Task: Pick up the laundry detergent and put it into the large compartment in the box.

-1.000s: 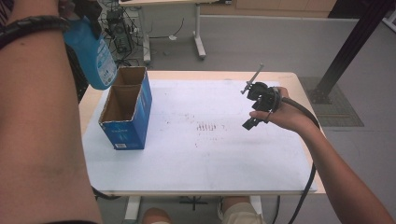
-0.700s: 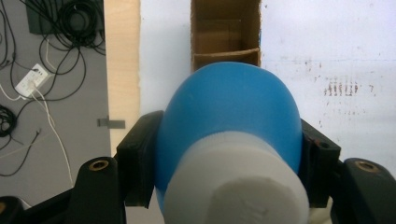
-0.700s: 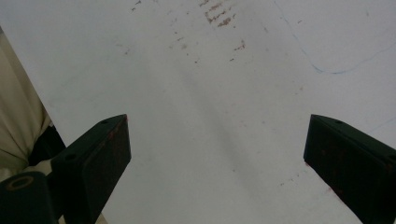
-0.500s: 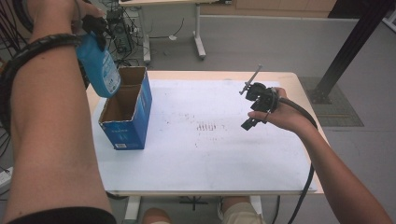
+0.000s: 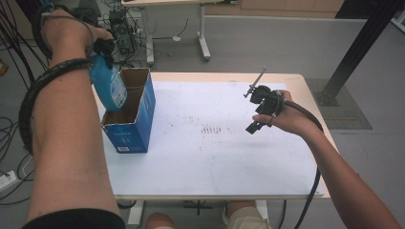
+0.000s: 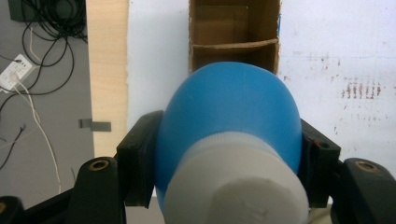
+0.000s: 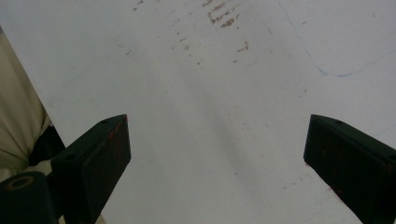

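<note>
Left claw (image 6: 229,154) clamps blue bottle (image 5: 109,88) above open cardboard box (image 5: 136,117).

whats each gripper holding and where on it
Left gripper clamps the blue bottle by its shoulders, just below the white cap. Right gripper holds nothing.

In my left gripper view the bottle (image 6: 229,135) hides the box's (image 6: 233,32) near end and its cap runs off the bottom edge. Box floor in high view: too dark to read.
</note>
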A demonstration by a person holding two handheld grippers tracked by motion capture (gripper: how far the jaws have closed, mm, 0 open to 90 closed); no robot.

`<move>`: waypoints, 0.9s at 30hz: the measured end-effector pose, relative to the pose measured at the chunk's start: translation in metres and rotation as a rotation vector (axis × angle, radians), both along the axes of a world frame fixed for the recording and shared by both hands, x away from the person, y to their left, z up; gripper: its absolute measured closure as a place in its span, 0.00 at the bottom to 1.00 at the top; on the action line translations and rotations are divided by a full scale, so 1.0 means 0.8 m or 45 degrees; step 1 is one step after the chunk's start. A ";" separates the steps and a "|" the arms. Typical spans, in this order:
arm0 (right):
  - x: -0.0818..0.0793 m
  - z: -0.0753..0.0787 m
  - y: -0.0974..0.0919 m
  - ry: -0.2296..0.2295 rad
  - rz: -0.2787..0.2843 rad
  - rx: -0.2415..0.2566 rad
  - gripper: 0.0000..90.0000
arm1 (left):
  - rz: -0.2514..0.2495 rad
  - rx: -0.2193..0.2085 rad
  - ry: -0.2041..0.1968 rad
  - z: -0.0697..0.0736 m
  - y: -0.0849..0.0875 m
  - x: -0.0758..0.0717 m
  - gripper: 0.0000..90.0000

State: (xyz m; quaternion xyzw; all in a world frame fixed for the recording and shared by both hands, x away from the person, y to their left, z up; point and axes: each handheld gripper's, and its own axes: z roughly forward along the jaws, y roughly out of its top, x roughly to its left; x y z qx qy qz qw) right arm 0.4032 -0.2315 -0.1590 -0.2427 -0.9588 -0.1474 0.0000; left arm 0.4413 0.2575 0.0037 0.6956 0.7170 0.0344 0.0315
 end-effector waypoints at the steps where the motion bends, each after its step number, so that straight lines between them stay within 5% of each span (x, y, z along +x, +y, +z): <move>1: 0.000 0.000 0.000 -0.001 0.001 -0.002 0.08 | 0.003 -0.001 -0.010 -0.004 0.000 -0.001 0.41; 27: 0.001 -0.007 0.002 0.008 -0.001 0.002 0.08 | 0.034 -0.018 0.006 -0.091 -0.004 0.003 0.41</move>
